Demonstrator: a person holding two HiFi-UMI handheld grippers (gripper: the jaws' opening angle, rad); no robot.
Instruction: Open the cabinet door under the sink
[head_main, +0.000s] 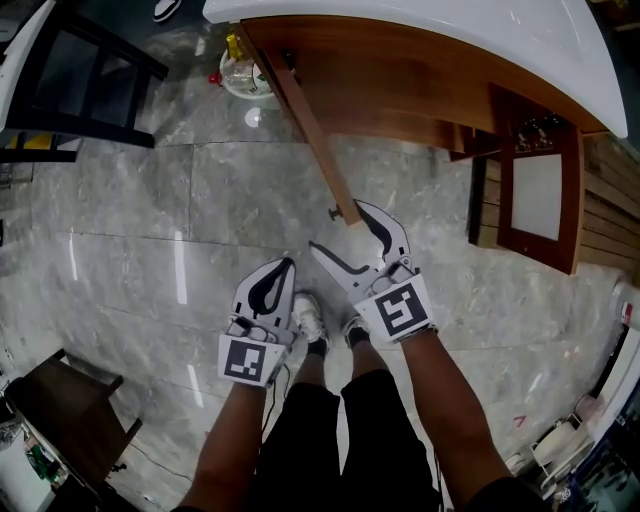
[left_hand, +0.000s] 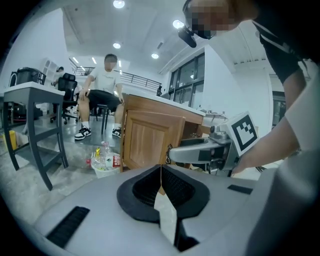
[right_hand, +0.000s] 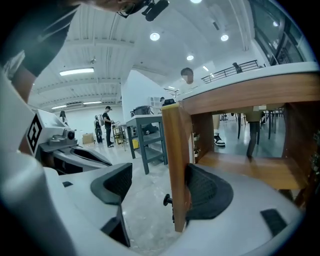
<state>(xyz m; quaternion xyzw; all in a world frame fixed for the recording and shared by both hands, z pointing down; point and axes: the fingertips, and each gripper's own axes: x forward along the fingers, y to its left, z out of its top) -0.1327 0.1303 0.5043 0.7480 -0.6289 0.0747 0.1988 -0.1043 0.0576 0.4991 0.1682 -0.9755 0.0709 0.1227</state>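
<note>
One bin of bottles (head_main: 243, 77) stands beside the open cabinet door (head_main: 312, 135).

No words or numbers can be read: the cube (head_main: 250, 360) on the left gripper (head_main: 288, 264) and the one on the right gripper (head_main: 337, 225) bear only black-and-white square patterns, and the red label (left_hand: 116, 160) in the white bin (left_hand: 105, 172) carries print too small to make out.
</note>
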